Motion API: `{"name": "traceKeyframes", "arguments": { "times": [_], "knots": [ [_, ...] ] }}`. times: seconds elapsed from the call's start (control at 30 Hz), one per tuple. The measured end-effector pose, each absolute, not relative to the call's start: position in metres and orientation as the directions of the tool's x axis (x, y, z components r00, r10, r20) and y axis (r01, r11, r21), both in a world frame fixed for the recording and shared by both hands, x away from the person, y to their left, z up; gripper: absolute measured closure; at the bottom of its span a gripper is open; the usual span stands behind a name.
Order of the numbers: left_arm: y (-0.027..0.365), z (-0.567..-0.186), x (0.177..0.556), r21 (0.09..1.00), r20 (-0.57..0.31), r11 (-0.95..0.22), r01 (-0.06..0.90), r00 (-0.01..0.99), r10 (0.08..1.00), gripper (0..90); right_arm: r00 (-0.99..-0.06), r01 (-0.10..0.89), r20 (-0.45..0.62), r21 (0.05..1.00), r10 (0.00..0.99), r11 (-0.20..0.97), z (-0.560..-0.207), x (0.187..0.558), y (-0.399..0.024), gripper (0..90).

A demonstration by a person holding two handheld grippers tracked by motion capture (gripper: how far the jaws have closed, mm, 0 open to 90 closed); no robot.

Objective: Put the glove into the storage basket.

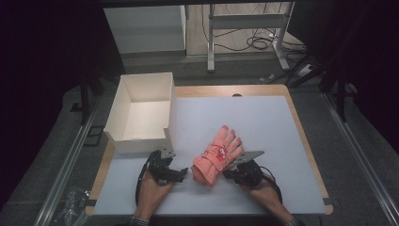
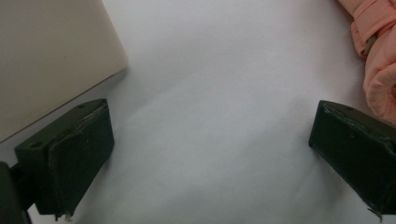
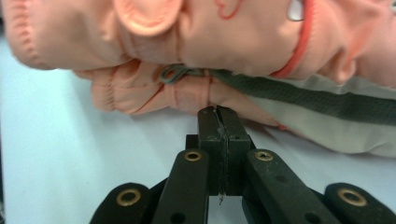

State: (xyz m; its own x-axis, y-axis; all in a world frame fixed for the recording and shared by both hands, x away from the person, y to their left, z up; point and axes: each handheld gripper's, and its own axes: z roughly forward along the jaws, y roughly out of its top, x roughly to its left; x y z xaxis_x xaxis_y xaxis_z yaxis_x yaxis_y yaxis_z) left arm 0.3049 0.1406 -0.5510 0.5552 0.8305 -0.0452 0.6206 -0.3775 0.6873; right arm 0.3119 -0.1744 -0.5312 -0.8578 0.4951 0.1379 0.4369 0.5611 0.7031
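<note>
Item: pair of salmon-pink padded fabric gloves (image 1: 217, 157), stacked one on the other, with a red strap across the wrist and red stitching on the back. They lie flat on the pale grey-white surface (image 1: 263, 122), near its front edge and a little right of centre, fingers pointing away from the person and cuffs toward the person. In the right gripper view the lower glove (image 3: 154, 95) shows a grey-beige palm panel with a dark band, and a small green loop sits between the two gloves.

Right gripper (image 1: 234, 165): black, two-jawed, held in the person's right hand (image 1: 263, 188). It rests low on the surface at the right side of the gloves. Its jaws are clenched together, pad against pad, with nothing between them; the tips (image 3: 218, 114) sit right at the edge of the lower glove, and contact cannot be told.

Left gripper (image 1: 181, 172): black, held in the person's left hand (image 1: 151, 186), on the surface just left of the glove cuffs. Its jaws stand wide apart over bare surface, released, holding nothing; the right jaw is close beside the pink cuff (image 2: 380, 88).

Other: open cream-white cardboard box (image 1: 141, 113), rectangular, at the surface's rear left corner, apart from the gloves, just beyond the left gripper.
</note>
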Motion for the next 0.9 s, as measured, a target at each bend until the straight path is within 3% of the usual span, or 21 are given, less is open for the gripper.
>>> {"name": "traceKeyframes", "arguments": {
  "times": [0.9],
  "knots": [
    [0.141,-0.551,0.305,0.686,-0.045,-0.378,0.622,0.555,0.831,0.3,-0.835,0.451,0.124,0.712,0.536,0.538,-0.533,0.343,-0.156,88.8]
  ]
}}
